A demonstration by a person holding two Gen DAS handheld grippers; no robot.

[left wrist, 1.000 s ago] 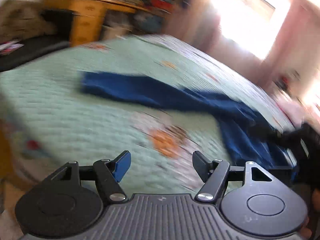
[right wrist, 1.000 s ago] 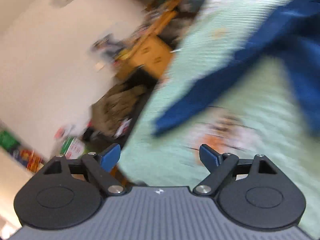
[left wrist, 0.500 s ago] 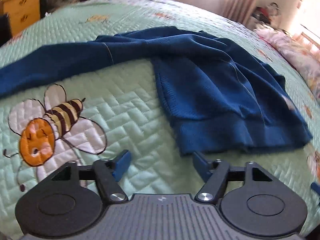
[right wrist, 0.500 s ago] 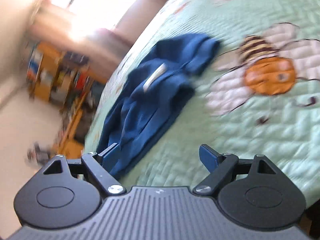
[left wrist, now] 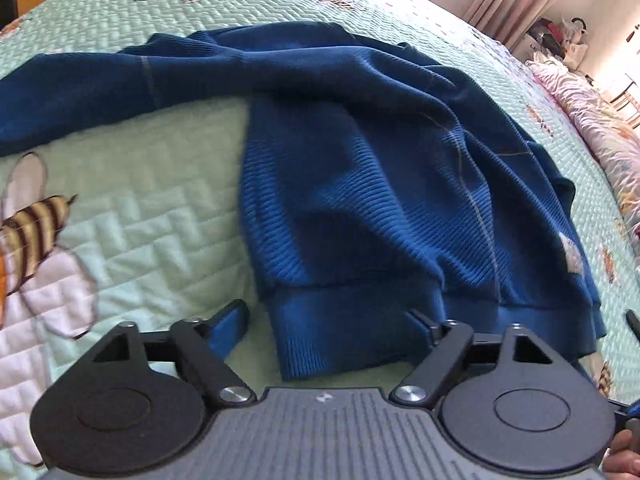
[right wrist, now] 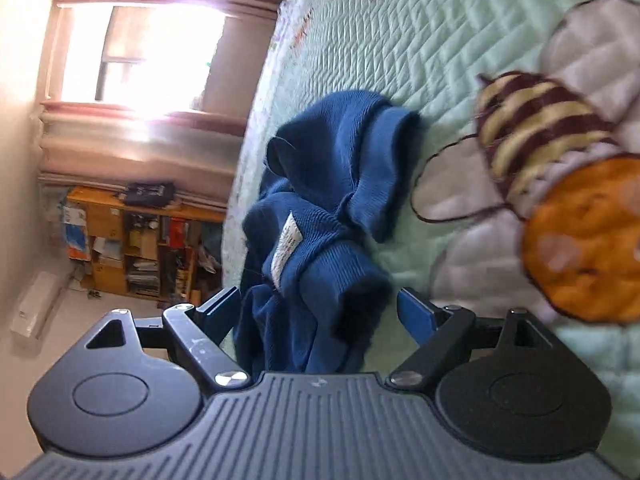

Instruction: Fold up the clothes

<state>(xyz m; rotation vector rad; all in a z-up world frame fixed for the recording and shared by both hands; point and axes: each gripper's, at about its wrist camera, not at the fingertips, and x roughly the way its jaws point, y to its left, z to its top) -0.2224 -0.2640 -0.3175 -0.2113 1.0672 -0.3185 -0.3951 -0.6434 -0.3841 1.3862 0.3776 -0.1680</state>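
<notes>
Left wrist view first: my left tool point(left wrist: 326, 322) hangs just over the ribbed hem of the blue sweater point(left wrist: 360, 184), its jaws wide but closing, the hem corner lying between the fingers, the pads not pressing on it. Beyond it the sweater spreads over the green quilted bed point(left wrist: 132, 236), one sleeve point(left wrist: 80, 92) stretching away to the left. A stitched bee point(left wrist: 32, 220) sits on the quilt left of the tool.

From the right wrist view, tilted on its side, my right tool point(right wrist: 320, 312) stands wide, with a bunched part of the sweater point(right wrist: 332, 200) between its fingers, ungripped. A white label point(right wrist: 286, 250) shows on the cloth. The bee point(right wrist: 560, 200) lies beside it. Farther off are a bright window point(right wrist: 152, 56) and wooden shelves point(right wrist: 136, 240).
</notes>
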